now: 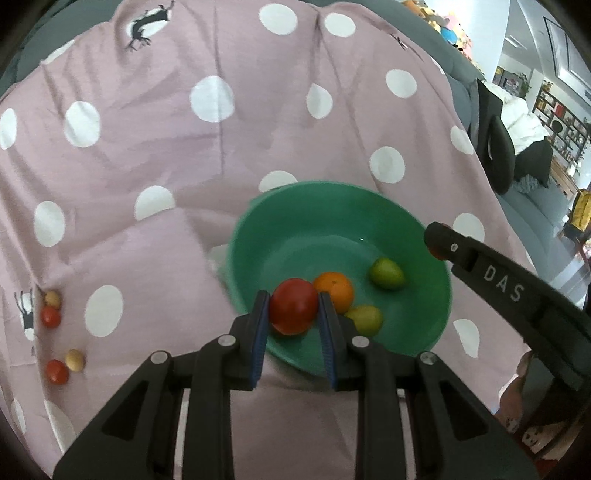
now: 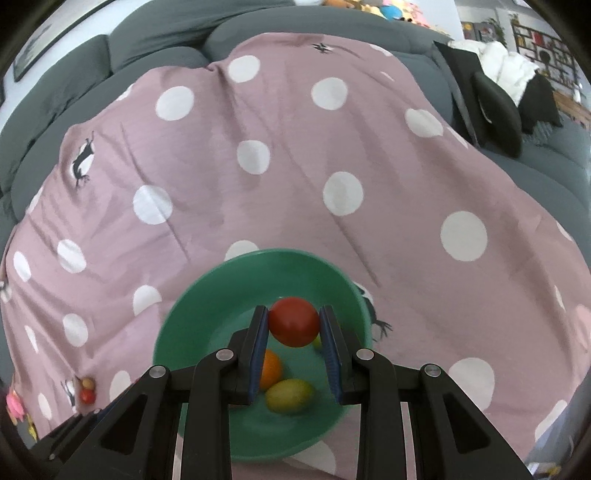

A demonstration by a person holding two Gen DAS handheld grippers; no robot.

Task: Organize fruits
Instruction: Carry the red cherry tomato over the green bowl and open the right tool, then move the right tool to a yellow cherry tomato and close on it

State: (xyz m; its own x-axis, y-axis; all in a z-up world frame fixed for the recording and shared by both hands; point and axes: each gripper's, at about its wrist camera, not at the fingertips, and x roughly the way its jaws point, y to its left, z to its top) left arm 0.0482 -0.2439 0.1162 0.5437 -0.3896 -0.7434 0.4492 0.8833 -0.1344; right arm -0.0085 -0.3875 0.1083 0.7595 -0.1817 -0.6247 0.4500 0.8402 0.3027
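— Where am I working from here?
— A home living room, I'd say: a grey sofa [image 2: 155,40] at twelve o'clock, draped with a pink polka-dot blanket [image 2: 280,177].
— Anything else?
— Soft toys [image 1: 448,27] piled behind it, and cluttered shelves [image 1: 561,122] at two o'clock.

The left gripper [image 1: 293,314] points steeply down, its blue-padded fingers [image 1: 260,334] clamped on both sides of a red fruit [image 1: 293,311]. The right gripper [image 2: 293,325] also tilts down, its pads [image 2: 258,350] pressing a second red fruit [image 2: 293,321] from left and right. In the left wrist view the right gripper's black arm reaches in from the right, its tip farther than the left fingers.
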